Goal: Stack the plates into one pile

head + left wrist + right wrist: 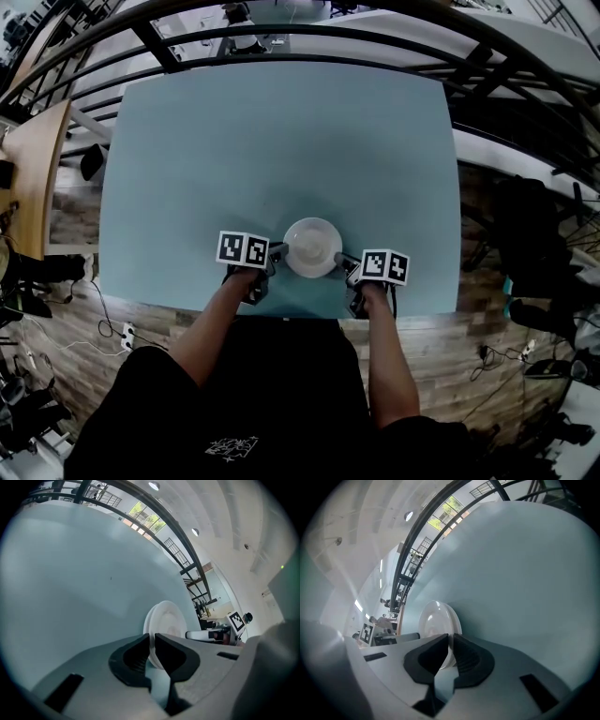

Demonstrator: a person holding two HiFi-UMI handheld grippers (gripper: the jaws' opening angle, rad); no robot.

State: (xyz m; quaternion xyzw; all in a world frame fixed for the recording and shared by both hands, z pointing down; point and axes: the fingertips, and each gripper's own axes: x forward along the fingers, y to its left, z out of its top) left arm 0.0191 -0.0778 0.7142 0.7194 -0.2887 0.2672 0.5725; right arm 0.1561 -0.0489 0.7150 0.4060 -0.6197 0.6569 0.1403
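Both grippers sat at the near edge of the teal table (281,141), one on either side of the white plates (312,247). These seemed to be a pile already, since more than one rim showed at the edge. The left gripper (278,251) was clamped on the left rim, its jaws pinching the thin edge, and the right gripper (339,260) was clenched the same way on the right rim. Whether the plates rested on the table or hung just above it could not be told. The likeliest trouble was a slip. Each hold covered only a sliver of smooth rim, so if one hand dropped or pulled outward, the pile could tilt, slide apart or fall off the near edge, which lay close by. Nothing else stood on the table, so no obstacle blocked a move farther in. A power strip (128,335) lay on the wooden floor at the near left, a wooden tabletop (37,169) stood at the far left, and black railings (281,42) curved beyond the far edge.
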